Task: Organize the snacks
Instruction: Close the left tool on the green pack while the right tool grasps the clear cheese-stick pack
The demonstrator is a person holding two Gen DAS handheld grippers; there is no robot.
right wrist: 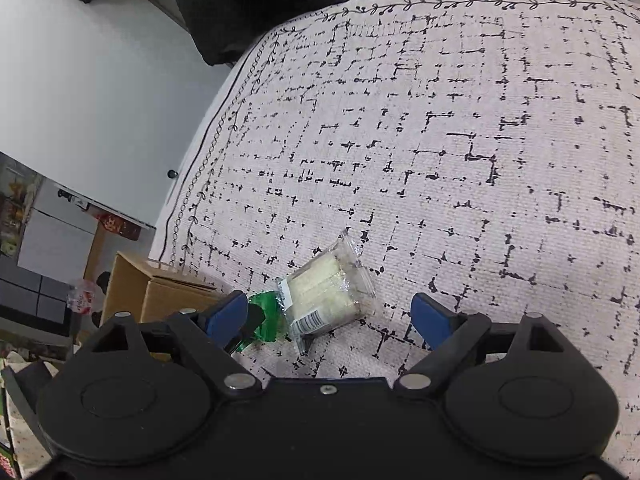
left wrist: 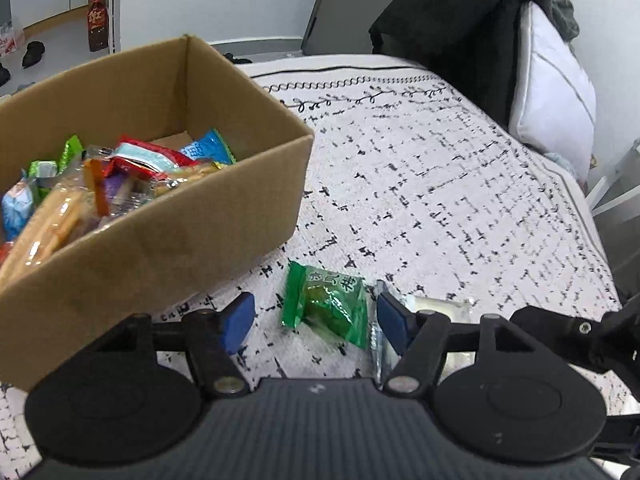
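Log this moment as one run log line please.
left gripper: open around green candy | right gripper: open over clear-wrapped cake | box: part-filled

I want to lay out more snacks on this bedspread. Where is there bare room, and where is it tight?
Free: the wide stretch of bedspread beyond the clear-wrapped cake, up to the pillow. Crowded: the strip beside the cardboard box, where the green candy packet and cake lie side by side. The box itself is heaped with snacks.

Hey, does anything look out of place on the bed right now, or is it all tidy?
Two snacks lie loose on the patterned bedspread rather than in the cardboard box with the others: a green candy packet between the left gripper's open jaws, and beside it a clear-wrapped cake ahead of the open right gripper. Nothing looks spilled or damaged.
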